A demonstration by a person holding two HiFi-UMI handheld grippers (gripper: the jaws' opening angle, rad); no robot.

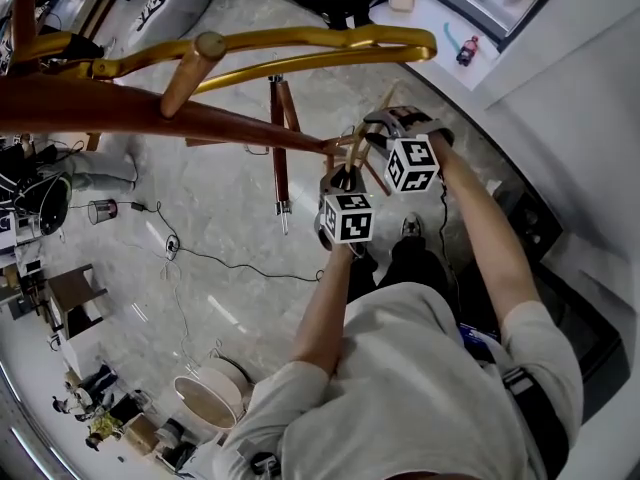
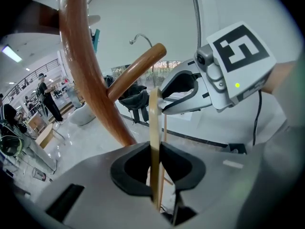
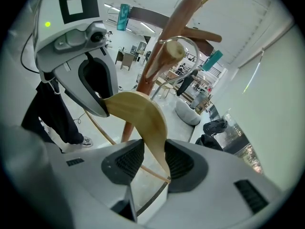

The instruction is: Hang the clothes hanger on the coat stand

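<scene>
Pale wooden clothes hanger (image 3: 138, 113) clamped by both left gripper (image 2: 157, 168) and right gripper (image 3: 152, 161), mid-frame. Its metal hook (image 3: 183, 40) hovers by reddish-brown wooden coat stand (image 3: 174, 20) peg (image 3: 172, 50), upper centre. Judged left: seating hook, releasing.

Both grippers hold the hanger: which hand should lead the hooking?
Right, probably: the right gripper clamps the hanger at its broad shoulder, with the hook beside a peg tip straight ahead. The left gripper pinches only its thin edge.
</scene>
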